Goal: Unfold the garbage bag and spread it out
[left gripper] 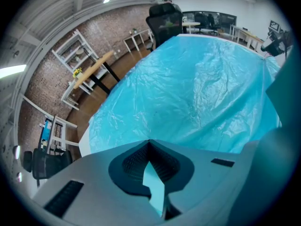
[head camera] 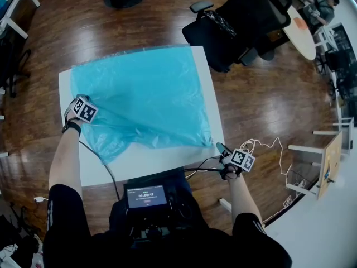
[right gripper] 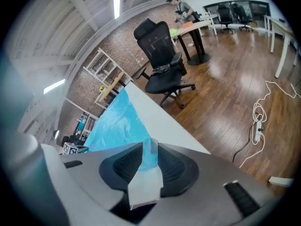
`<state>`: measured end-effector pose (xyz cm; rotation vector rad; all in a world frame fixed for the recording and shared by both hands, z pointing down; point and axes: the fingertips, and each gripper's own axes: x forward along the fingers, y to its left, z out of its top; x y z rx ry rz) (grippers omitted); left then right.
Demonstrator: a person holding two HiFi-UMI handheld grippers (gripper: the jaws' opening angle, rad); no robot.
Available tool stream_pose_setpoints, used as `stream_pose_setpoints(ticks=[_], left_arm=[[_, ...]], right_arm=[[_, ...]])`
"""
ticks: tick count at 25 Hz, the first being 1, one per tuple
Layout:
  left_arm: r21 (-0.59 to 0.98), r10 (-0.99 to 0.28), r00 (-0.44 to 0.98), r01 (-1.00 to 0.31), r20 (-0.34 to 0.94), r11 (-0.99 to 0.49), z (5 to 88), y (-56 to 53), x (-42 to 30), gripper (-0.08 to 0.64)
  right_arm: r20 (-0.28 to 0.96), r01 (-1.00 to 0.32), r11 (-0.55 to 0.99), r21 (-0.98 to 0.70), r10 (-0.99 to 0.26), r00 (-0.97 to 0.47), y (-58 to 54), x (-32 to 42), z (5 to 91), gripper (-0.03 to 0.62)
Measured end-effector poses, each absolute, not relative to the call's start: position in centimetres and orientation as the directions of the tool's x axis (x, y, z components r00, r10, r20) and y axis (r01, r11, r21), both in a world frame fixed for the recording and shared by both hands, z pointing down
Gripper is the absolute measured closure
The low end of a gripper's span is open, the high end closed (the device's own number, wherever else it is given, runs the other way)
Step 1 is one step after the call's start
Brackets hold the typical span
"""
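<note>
beside garbage bag (head camera: 148,96), bare table (head camera: 162,159) strip

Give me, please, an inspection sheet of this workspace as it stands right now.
Surface: white table, only its front strip and left edge bare.
Job's things: blue garbage bag, spread over most of the table, crinkled, with one diagonal fold near the left front.
Clutter: nothing seen on the table.
Grippers: left claw shut on the bag's film; right claw open, with the bag's corner loose between its jaws.
Cables: black cable across the table's front; white cable loose on the floor at the right.
Surroundings: wooden floor; black office chair beyond the table.
</note>
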<state>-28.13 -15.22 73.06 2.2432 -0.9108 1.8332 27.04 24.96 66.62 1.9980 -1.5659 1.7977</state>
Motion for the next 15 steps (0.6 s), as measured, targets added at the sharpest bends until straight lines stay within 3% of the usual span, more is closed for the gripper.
stream_pose_setpoints(ticks=[5,10,15], left_arm=[[-0.285,-0.379,0.095,-0.502,0.92,-0.817,73.0,-15.4,-28.1,0.558],[-0.283,-0.378,0.096,-0.502,0.921,-0.817,73.1,-15.4,-28.1,0.558],[-0.286,-0.38,0.093,-0.501,0.92,-0.816,73.0,-15.2,-28.1,0.558]], right_arm=[[0.691,-0.783,-0.372,-0.499,-0.716,-0.1,19.7,28.5,61.3,0.466],[0.655,-0.905,-0.179,-0.386,-0.744,-0.133,12.6,26.7,59.0,0.466],[0.653,-0.943,-0.05,-0.328,-0.734,-0.188,6.5,23.2,59.4,0.466]])
